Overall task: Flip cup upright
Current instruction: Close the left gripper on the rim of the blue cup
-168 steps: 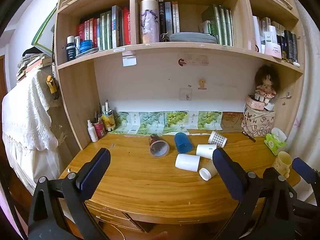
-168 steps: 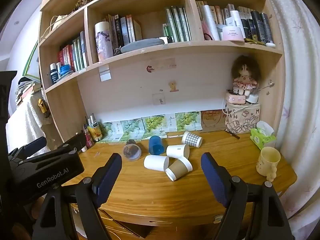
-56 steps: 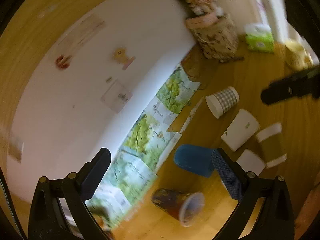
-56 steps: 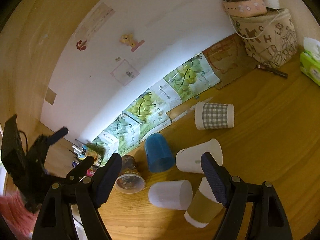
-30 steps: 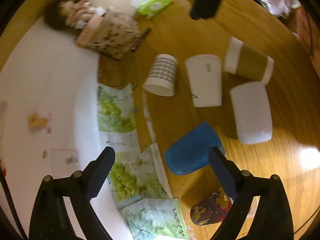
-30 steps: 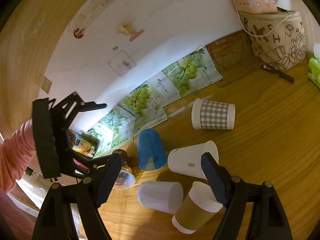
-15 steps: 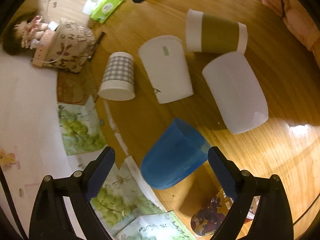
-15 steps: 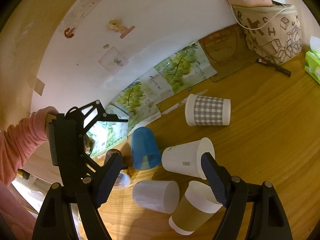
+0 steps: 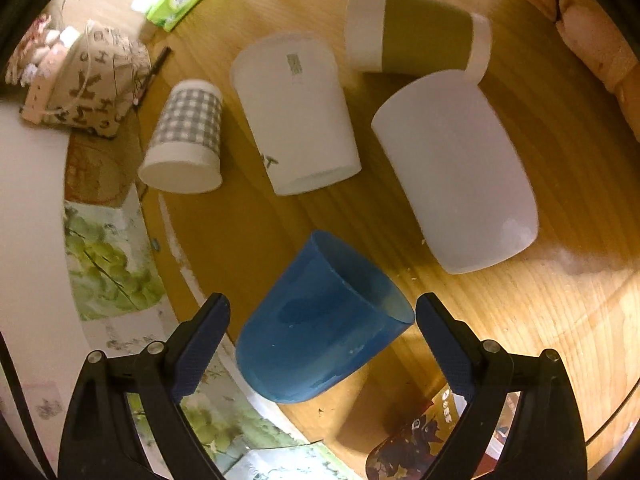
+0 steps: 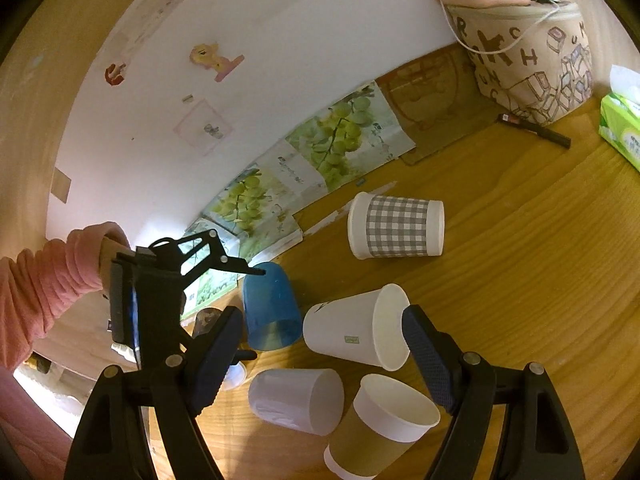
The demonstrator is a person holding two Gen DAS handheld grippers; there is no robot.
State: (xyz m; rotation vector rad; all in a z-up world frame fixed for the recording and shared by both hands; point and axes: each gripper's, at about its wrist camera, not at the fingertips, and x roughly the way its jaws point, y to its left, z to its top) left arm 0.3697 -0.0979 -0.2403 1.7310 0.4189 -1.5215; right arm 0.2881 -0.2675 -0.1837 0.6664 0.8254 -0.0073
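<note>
Blue cup (image 9: 324, 324) between left jaws

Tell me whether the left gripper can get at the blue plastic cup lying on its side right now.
Probably yes: the left gripper is open, its fingers straddle the blue plastic cup, and nothing sits between them.

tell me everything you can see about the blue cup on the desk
The blue cup is translucent blue plastic, smooth, handleless and tapered, with a rounded closed base. It lies on its side on the wooden desk, apart from the white cups. In the left wrist view it sits between the open left tongs, whose pads are not touching it. It looks empty and undamaged.
</note>
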